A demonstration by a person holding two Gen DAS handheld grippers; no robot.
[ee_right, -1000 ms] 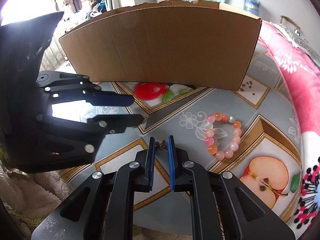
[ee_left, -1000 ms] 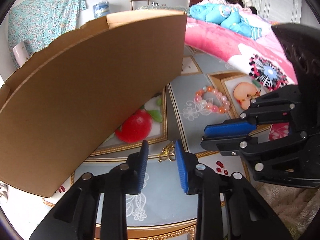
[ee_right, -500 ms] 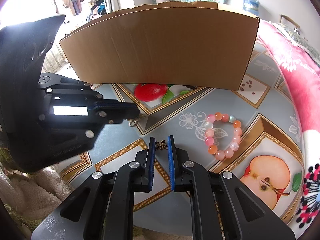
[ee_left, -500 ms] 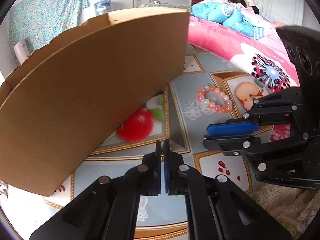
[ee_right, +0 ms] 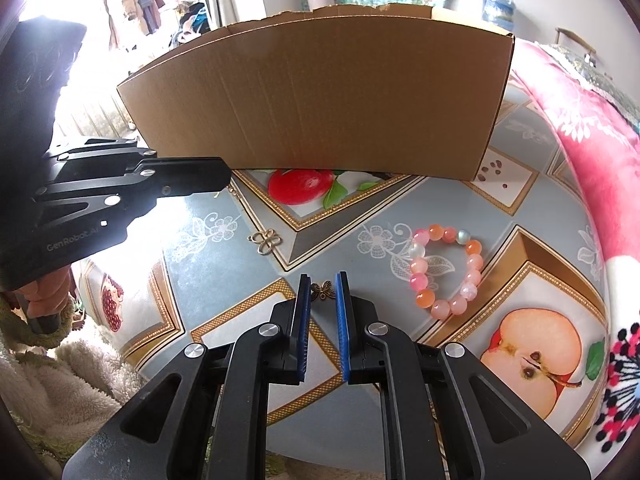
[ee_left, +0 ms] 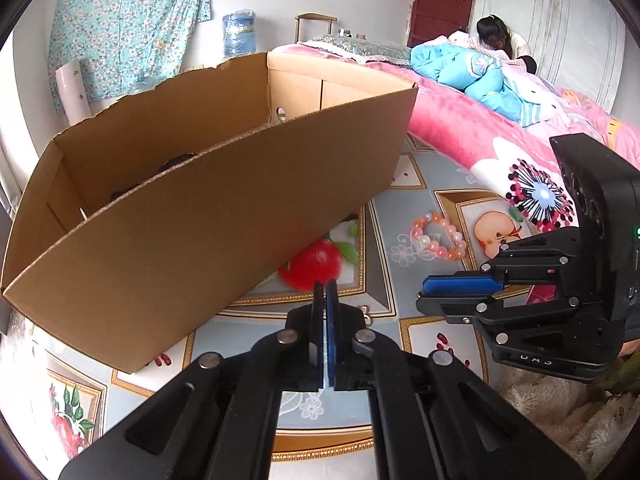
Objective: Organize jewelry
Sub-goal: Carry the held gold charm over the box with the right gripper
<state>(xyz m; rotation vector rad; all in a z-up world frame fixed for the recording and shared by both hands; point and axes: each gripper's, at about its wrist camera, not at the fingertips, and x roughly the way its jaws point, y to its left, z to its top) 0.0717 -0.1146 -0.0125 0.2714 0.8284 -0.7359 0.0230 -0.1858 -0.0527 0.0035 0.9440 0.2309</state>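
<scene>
left gripper (ee_left: 325, 286) fingers pressed together, raised by the cardboard box (ee_left: 224, 200), gold clover charm (ee_right: 265, 241) on the worktop (ee_right: 224, 264), right gripper (ee_right: 322, 280) fingers narrowly apart around a butterfly charm (ee_right: 322, 291), bead bracelet (ee_right: 446, 270) just beside

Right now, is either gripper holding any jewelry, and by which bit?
Cannot tell. The left gripper is shut near the clover charm; the butterfly charm sits between the parted fingers of the right gripper.
</scene>
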